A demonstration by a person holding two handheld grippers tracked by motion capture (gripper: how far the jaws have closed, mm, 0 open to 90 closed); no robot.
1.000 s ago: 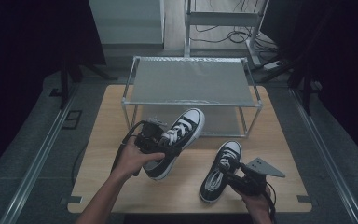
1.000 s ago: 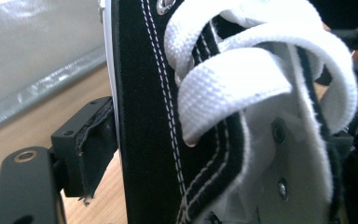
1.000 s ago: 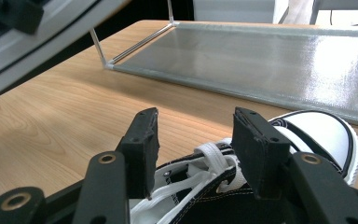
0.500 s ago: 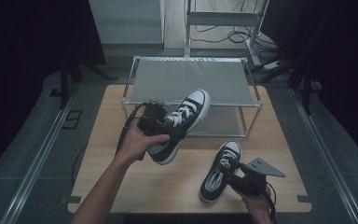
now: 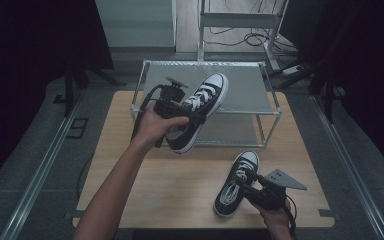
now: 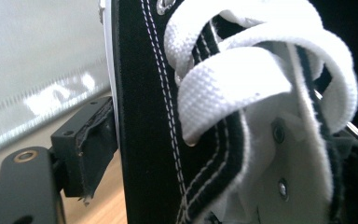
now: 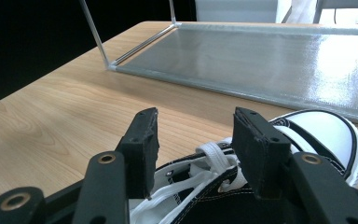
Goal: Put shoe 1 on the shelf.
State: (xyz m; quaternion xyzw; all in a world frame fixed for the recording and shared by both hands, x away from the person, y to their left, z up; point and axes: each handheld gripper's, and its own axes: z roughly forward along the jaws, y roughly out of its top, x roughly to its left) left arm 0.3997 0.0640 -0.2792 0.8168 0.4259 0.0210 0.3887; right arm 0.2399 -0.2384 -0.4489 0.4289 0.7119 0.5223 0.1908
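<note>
Wooden table (image 5: 130,165) carries a shelf rack (image 5: 270,107) and sneaker (image 5: 235,185).

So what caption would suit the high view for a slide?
Left gripper lifts a black-and-white canvas sneaker toward a metal-framed shelf rack; right gripper hovers over its mate.

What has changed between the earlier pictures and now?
The left gripper, shut on one sneaker, lifted it off the table and carried it toward the wire shelf rack. The right gripper and the second sneaker stayed in place.
</note>
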